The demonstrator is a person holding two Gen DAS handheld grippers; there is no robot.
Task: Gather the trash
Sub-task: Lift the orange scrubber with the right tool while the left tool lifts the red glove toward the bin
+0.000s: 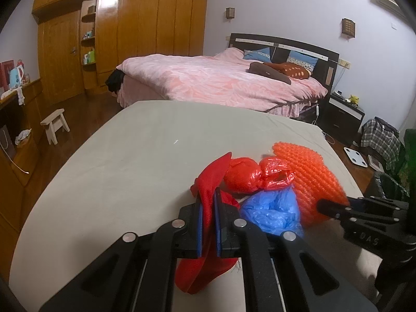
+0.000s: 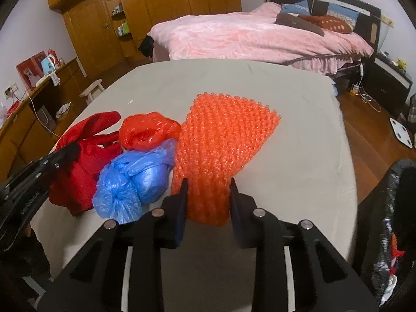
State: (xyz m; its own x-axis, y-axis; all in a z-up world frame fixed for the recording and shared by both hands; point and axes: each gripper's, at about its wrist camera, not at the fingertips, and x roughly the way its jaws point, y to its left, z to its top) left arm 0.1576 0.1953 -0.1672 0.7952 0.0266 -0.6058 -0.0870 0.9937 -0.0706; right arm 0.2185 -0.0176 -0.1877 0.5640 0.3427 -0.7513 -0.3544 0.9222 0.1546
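Observation:
Trash lies in a heap on the beige-covered table (image 2: 299,143). My left gripper (image 1: 208,202) is shut on a red cloth bag (image 1: 213,174), which hangs down between its blue pads. A knotted red plastic bag (image 1: 241,176) and a crumpled blue plastic bag (image 1: 270,210) lie just right of it. My right gripper (image 2: 208,189) holds the near end of an orange bubble-wrap sheet (image 2: 221,135), which is pinched narrow between the two pads. In the right wrist view the red plastic bag (image 2: 148,130), the blue bag (image 2: 132,179) and the red cloth bag (image 2: 80,166) lie to the left of the wrap.
A bin with a black liner (image 2: 390,208) stands off the table's right edge with some trash inside. Beyond the table are a pink-covered bed (image 1: 221,80), a wooden wardrobe (image 1: 145,31), a small white stool (image 1: 54,124) and a white scale (image 1: 356,157) on the wooden floor.

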